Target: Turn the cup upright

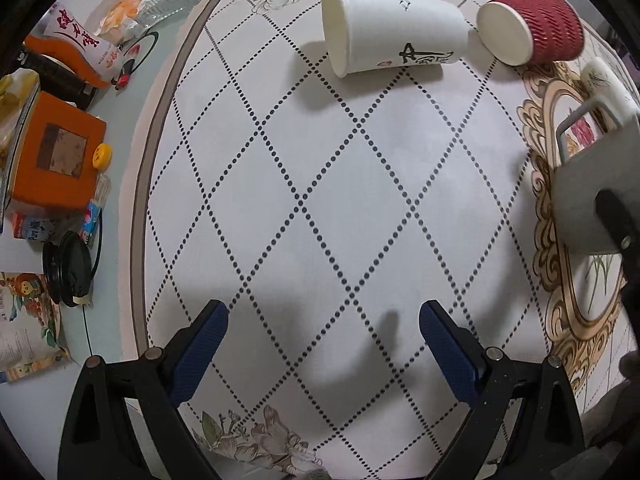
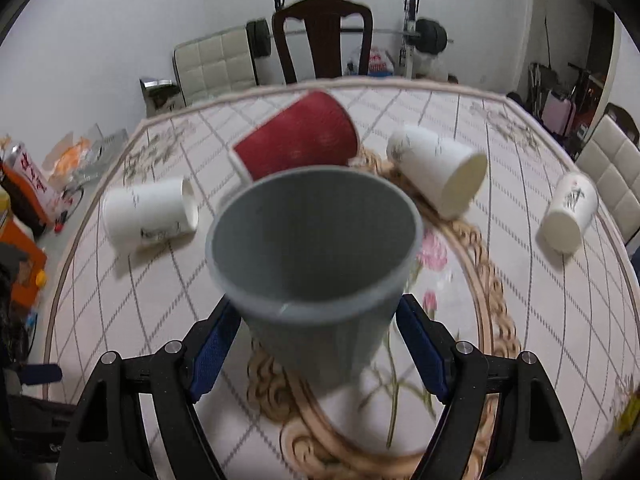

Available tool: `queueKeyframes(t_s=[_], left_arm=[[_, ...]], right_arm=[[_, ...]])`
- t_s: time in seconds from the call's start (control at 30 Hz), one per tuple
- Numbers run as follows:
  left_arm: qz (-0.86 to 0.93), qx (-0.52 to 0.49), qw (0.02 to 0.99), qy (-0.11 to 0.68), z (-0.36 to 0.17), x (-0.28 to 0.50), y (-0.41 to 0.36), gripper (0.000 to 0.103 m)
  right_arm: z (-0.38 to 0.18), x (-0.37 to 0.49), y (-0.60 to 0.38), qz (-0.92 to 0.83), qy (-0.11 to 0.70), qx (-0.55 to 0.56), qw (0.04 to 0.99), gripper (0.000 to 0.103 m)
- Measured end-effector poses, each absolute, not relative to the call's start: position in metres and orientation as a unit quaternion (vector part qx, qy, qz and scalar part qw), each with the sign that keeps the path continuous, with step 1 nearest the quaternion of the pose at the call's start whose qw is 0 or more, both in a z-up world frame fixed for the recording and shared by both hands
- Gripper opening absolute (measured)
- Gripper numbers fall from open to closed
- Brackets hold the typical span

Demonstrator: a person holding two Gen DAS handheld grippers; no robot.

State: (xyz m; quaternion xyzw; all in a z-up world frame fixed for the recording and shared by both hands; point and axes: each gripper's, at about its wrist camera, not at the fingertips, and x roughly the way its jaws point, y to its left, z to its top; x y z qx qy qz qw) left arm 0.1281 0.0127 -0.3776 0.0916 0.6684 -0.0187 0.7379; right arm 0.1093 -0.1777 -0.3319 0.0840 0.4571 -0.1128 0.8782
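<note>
Grey cup [image 2: 316, 272], mouth up and slightly tilted, sits clamped in right claw [image 2: 320, 344]; left claw [image 1: 323, 354] gapes empty.

From the right wrist view, the mug [image 2: 316, 256] sits between the right claw [image 2: 320, 344] fingers, above the counter [image 2: 520, 320]. A ribbed cup [image 2: 298, 140] lies at twelve o'clock behind it, paper cups on their sides at ten [image 2: 150, 210], one [image 2: 438, 170] and two o'clock [image 2: 568, 212]. A chair [image 2: 322, 40] stands beyond the counter's far edge.
</note>
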Motion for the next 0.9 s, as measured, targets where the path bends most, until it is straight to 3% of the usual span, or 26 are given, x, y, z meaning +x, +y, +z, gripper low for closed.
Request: queueKeyframes(t_s=[0.13, 0.2, 0.43, 0.5, 0.9], left_arm=[[-0.023, 0.101, 0.750, 0.653, -0.365, 0.116, 0.015, 0.098], [-0.024, 0.107, 0.755, 0.646, -0.357, 0.114, 0.018, 0.098], [-0.026, 0.102, 0.777, 0.620, -0.316, 0.090, 0.010, 0.098], [-0.027, 0.099, 0.786, 0.609, -0.296, 0.078, 0.005, 0.098], [-0.027, 0.071, 0.852, 0.518, -0.151, 0.011, 0.001, 0.098]], right_arm=[[-0.336, 0.092, -0.176, -0.125, 0.478, 0.088, 0.865, 0.082], [-0.333, 0.084, -0.175, -0.132, 0.481, 0.087, 0.862, 0.091], [-0.302, 0.053, -0.185, -0.148, 0.498, 0.068, 0.852, 0.098], [-0.286, 0.042, -0.190, -0.155, 0.499, 0.059, 0.851, 0.102], [-0.136, -0.039, -0.212, -0.151, 0.474, 0.038, 0.867, 0.103]])
